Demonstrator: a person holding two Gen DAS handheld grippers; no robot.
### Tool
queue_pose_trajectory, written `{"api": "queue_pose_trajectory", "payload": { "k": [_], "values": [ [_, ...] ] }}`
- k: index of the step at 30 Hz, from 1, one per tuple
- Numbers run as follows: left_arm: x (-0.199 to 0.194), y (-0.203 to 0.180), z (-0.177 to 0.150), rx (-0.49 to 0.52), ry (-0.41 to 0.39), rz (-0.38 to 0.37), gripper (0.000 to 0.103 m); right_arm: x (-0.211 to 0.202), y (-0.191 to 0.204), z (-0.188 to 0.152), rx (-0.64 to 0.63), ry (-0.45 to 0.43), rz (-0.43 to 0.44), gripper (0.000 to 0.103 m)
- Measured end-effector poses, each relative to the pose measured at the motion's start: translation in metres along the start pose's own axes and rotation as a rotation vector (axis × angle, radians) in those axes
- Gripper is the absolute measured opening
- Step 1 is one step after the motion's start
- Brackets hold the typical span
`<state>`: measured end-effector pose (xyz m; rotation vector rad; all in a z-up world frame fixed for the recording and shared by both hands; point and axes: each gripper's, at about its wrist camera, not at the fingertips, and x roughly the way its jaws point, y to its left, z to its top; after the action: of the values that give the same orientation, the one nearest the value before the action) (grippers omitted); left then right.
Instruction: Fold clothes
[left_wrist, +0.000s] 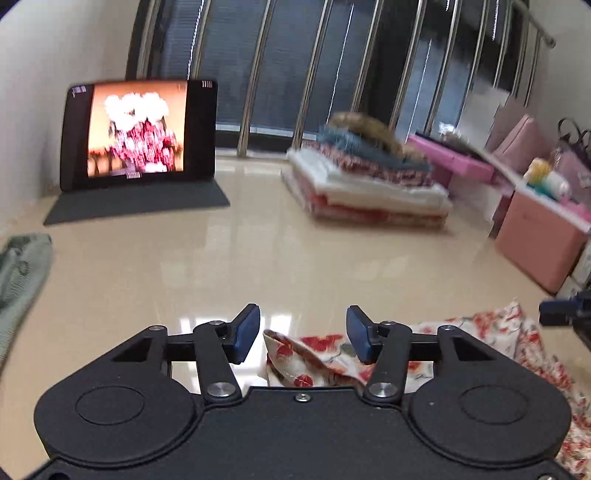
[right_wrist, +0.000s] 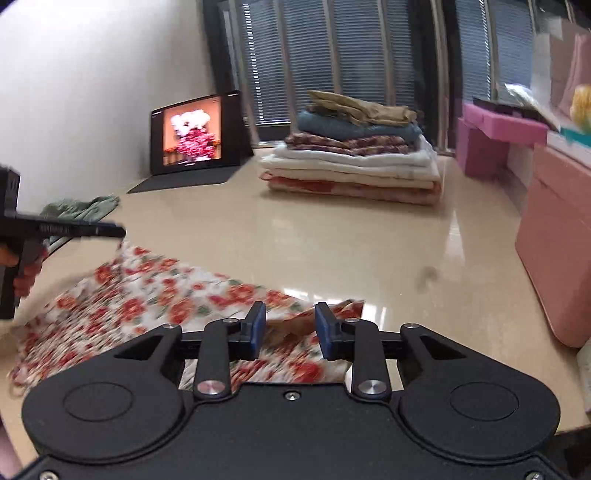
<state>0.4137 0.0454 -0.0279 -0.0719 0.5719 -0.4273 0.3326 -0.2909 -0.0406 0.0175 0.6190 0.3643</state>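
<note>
A white garment with red flowers (right_wrist: 155, 299) lies on the beige table (right_wrist: 332, 251) close to both grippers. My left gripper (left_wrist: 302, 334) is open, with a raised corner of the floral garment (left_wrist: 314, 354) between and below its blue pads. My right gripper (right_wrist: 290, 330) is open, with another edge of the garment between its fingers. The left gripper also shows from the side in the right wrist view (right_wrist: 110, 232), above the garment's far corner. The right gripper's tip shows at the right edge of the left wrist view (left_wrist: 565, 310).
A stack of folded clothes (right_wrist: 354, 162) sits at the back of the table. A tablet (right_wrist: 195, 133) with a lit screen stands at the back left. A green garment (left_wrist: 22, 273) lies at the left. Pink boxes (right_wrist: 554, 251) line the right side.
</note>
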Motion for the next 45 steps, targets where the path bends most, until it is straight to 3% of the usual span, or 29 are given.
{"api": "queue_pose_trajectory", "payload": {
  "k": [4, 9, 10, 13, 16, 19, 21, 23, 25, 27, 28, 31, 39, 42, 43, 45],
  "values": [
    [-0.014, -0.007, -0.008, -0.008, 0.030, -0.030, 0.052, -0.007, 0.010, -0.006, 0.015, 0.039, 0.021, 0.031],
    [-0.035, -0.030, -0.033, 0.045, 0.057, -0.075, 0.052, -0.012, 0.028, -0.007, 0.108, 0.063, 0.118, 0.032],
    [-0.040, -0.033, -0.039, 0.054, 0.058, -0.076, 0.056, -0.014, 0.034, -0.010, 0.111, 0.066, 0.131, 0.036],
    [-0.057, -0.041, -0.058, 0.101, 0.040, -0.028, 0.091, -0.023, 0.054, -0.019, 0.101, 0.082, 0.142, 0.059],
    [-0.077, -0.047, -0.079, 0.150, 0.014, 0.046, 0.093, -0.038, 0.069, -0.036, 0.066, 0.084, 0.092, 0.066],
    [-0.092, -0.046, -0.094, 0.140, 0.011, 0.064, 0.093, -0.057, 0.071, -0.055, 0.069, 0.072, 0.029, 0.068],
    [-0.100, -0.047, -0.102, 0.149, 0.006, 0.065, 0.088, -0.068, 0.071, -0.065, 0.090, 0.068, 0.003, 0.069],
    [-0.105, -0.052, -0.106, 0.190, 0.012, 0.047, 0.039, -0.076, 0.069, -0.073, 0.127, 0.047, 0.009, 0.069],
    [-0.103, -0.057, -0.107, 0.231, 0.051, 0.047, 0.027, -0.080, 0.068, -0.077, 0.161, 0.023, 0.042, 0.065],
    [-0.101, -0.061, -0.113, 0.249, 0.071, 0.059, 0.027, -0.081, 0.069, -0.080, 0.157, 0.009, 0.061, 0.052],
    [-0.101, -0.062, -0.116, 0.250, 0.077, 0.064, 0.027, -0.080, 0.070, -0.081, 0.147, 0.010, 0.055, 0.040],
    [-0.104, -0.063, -0.120, 0.214, 0.096, 0.077, 0.027, -0.072, 0.072, -0.087, 0.110, 0.056, -0.003, 0.031],
    [-0.119, -0.077, -0.126, 0.192, 0.134, 0.081, 0.028, -0.074, 0.066, -0.085, 0.076, 0.109, -0.033, 0.029],
    [-0.131, -0.079, -0.128, 0.175, 0.108, 0.057, 0.042, -0.076, 0.062, -0.080, 0.126, 0.111, -0.056, 0.042],
    [-0.136, -0.079, -0.128, 0.166, 0.091, 0.045, 0.052, -0.079, 0.062, -0.078, 0.149, 0.096, -0.068, 0.049],
    [-0.152, -0.075, -0.126, 0.154, 0.034, 0.048, 0.072, -0.088, 0.065, -0.075, 0.181, 0.046, -0.059, 0.053]
  ]
}}
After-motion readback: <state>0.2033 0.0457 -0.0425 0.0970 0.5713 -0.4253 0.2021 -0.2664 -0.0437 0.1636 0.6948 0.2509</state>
